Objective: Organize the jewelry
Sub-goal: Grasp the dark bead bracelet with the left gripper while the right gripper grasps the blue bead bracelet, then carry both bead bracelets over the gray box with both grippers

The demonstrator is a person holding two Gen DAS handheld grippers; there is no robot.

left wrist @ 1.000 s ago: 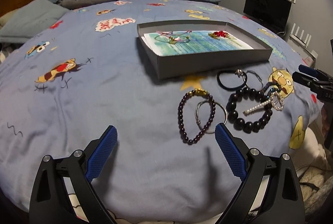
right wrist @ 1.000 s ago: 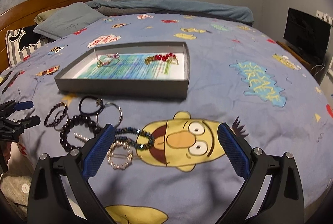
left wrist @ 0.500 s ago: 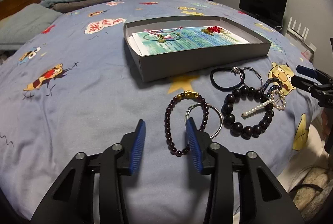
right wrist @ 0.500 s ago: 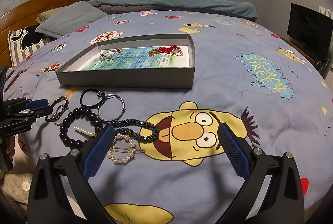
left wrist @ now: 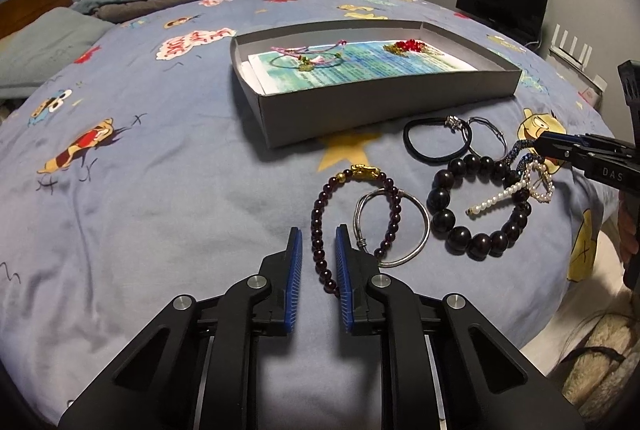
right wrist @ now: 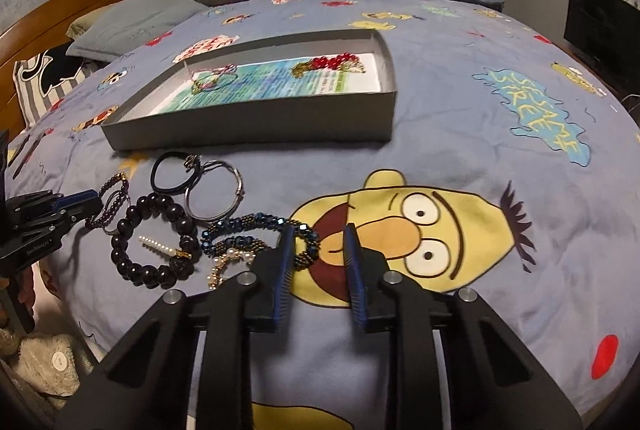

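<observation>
Left tongs: my left tongs (left wrist: 318, 236) sit low over the bedspread (left wrist: 160, 190), jaws narrowed but not pressed together, one side of the dark garnet bead bracelet (left wrist: 352, 214) lying in the gap; whether the pads touch it I cannot tell.
Right tongs: my right tongs (right wrist: 318, 234) are also low and narrowed with a gap left, tips at the blue beaded bracelet (right wrist: 260, 230), over the yellow cartoon face (right wrist: 420, 230); nothing is pinched.
Writing: "SESAME STREET" (right wrist: 536, 114) on a blue patch of the bedspread; "DAS" shows on the right tongs' body in the left view.
Jewelry: the garnet bracelet has a gold charm and overlaps a silver bangle (left wrist: 394, 228); beside them lie a big black bead bracelet (left wrist: 476, 206), a pearl strand (left wrist: 496, 198) and a black hair tie (left wrist: 434, 144).
Box: the grey box (left wrist: 380, 110) stands just beyond the loose pieces, holding a red bead piece (left wrist: 408, 46) and a pink cord bracelet (left wrist: 308, 54) on printed paper.
</observation>
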